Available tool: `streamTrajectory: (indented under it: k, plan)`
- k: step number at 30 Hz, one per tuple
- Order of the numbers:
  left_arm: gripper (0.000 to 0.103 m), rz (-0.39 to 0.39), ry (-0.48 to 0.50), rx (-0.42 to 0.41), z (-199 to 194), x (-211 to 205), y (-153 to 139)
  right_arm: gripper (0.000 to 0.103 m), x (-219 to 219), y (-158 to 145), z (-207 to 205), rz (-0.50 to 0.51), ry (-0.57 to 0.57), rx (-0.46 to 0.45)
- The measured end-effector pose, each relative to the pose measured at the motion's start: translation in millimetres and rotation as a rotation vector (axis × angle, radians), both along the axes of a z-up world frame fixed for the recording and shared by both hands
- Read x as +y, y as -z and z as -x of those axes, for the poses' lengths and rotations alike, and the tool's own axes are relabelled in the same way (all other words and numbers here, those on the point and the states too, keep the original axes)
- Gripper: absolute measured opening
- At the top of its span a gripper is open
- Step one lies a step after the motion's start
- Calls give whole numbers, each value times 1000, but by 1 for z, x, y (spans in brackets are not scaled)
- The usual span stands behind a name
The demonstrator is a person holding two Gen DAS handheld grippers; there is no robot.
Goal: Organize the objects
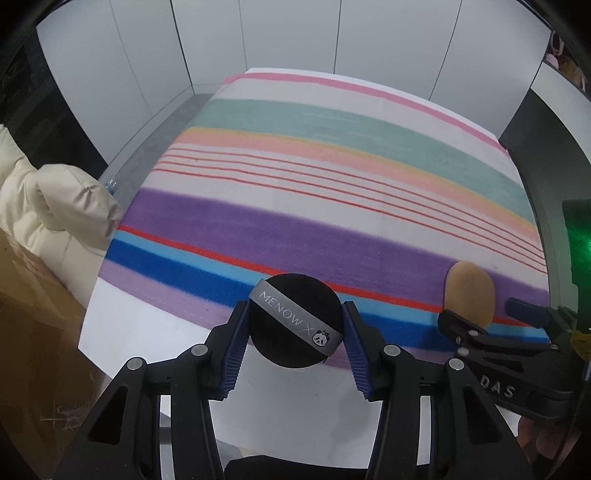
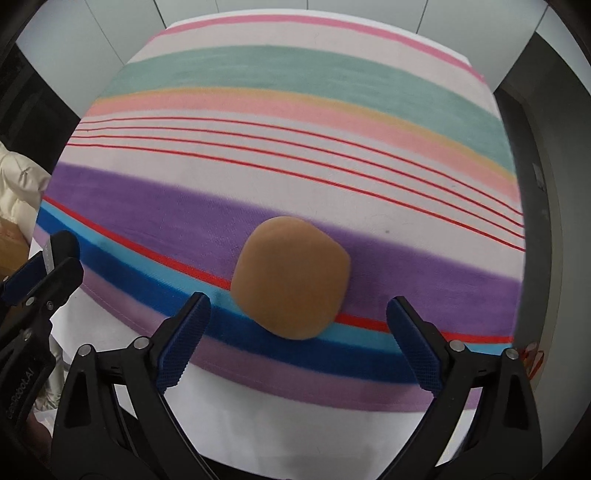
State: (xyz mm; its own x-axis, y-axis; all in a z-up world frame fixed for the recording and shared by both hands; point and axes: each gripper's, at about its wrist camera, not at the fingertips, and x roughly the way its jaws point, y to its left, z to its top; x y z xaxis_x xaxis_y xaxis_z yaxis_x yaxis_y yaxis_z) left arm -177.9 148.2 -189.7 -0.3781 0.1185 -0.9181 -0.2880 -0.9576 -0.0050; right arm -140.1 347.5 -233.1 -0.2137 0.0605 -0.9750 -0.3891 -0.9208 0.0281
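A round black powder puff [image 1: 293, 321] with a grey "MENOW X" band sits between the blue pads of my left gripper [image 1: 295, 314], which is shut on it above the near edge of the striped cloth [image 1: 332, 166]. A tan rounded puff [image 2: 291, 277] lies on the cloth's purple and blue stripes. My right gripper [image 2: 297, 306] is open, its fingers either side of the puff's near edge and apart from it. The tan puff [image 1: 470, 293] and the right gripper [image 1: 480, 314] also show at the right of the left wrist view.
The striped cloth [image 2: 295, 110] covers a white table [image 1: 147, 332]. A cream padded jacket [image 1: 55, 214] and a cardboard box [image 1: 33, 314] stand at the left. White wall panels [image 1: 295, 33] stand behind the table. The left gripper's fingers [image 2: 44, 277] show at the left of the right wrist view.
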Motion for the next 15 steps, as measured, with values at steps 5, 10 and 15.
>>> streamTrajectory:
  k: [5,10,15]
  plan:
    - [50,14,-13,-12,3,-5,8,74,-5,-3,1,-38,-36,30]
    - [50,30,-6,-5,-2,-2,10,59,-7,-5,3,-40,-68,41]
    - [50,32,-9,16,-5,-2,1,56,-11,-19,6,-20,-76,72]
